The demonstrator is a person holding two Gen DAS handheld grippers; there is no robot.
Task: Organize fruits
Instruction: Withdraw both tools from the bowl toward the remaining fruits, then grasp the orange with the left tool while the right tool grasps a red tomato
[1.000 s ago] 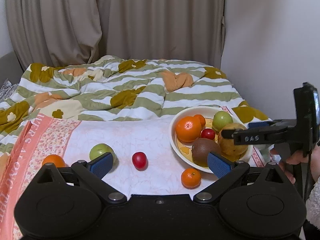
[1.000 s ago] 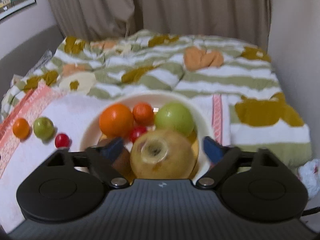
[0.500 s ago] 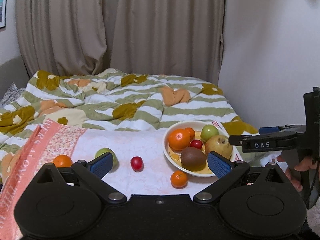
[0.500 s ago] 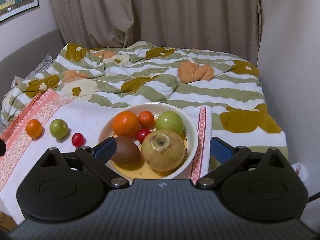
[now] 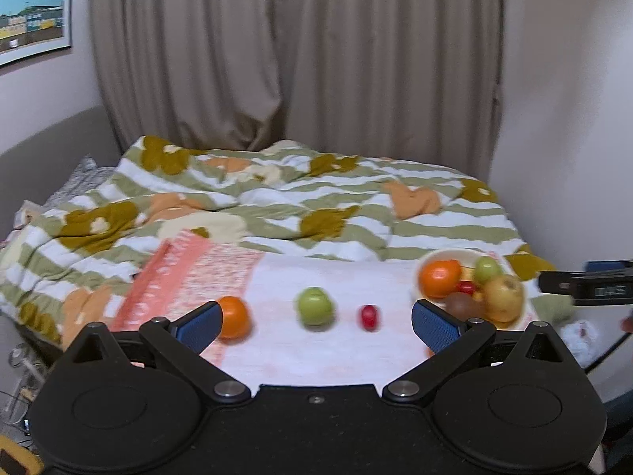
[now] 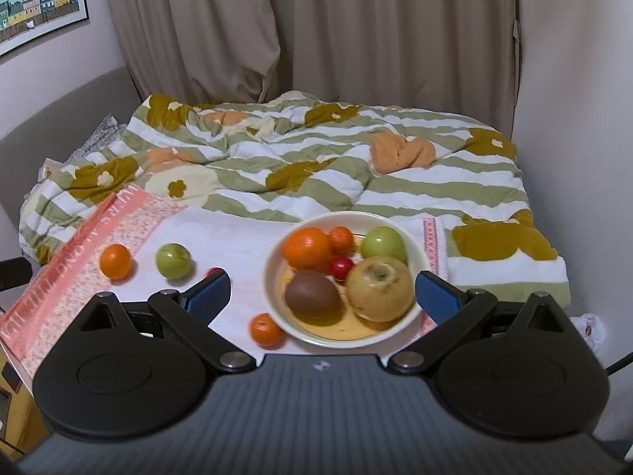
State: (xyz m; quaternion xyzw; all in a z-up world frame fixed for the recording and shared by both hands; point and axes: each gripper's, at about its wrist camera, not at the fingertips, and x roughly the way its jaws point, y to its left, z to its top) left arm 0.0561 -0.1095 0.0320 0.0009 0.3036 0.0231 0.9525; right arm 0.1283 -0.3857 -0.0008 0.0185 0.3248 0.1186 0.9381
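White cloth [image 6: 237,233] with a pink patterned border covers the near part of the bed and carries all the fruit. One cream bowl [image 6: 415,245] holds six pieces: one large orange [image 6: 307,248], one small orange [image 6: 341,238], one green apple [image 6: 383,242], one red cherry tomato [image 6: 341,267], one kiwi [image 6: 311,293] and one yellow apple [image 6: 380,288]. Four pieces lie loose on the cloth: two small oranges [image 6: 115,261] [image 6: 266,329], one green apple [image 6: 174,260] and one red cherry tomato [image 5: 369,316]. Left gripper [image 5: 315,322] and right gripper [image 6: 322,291] both stand spread wide, grasping nothing, above the cloth.
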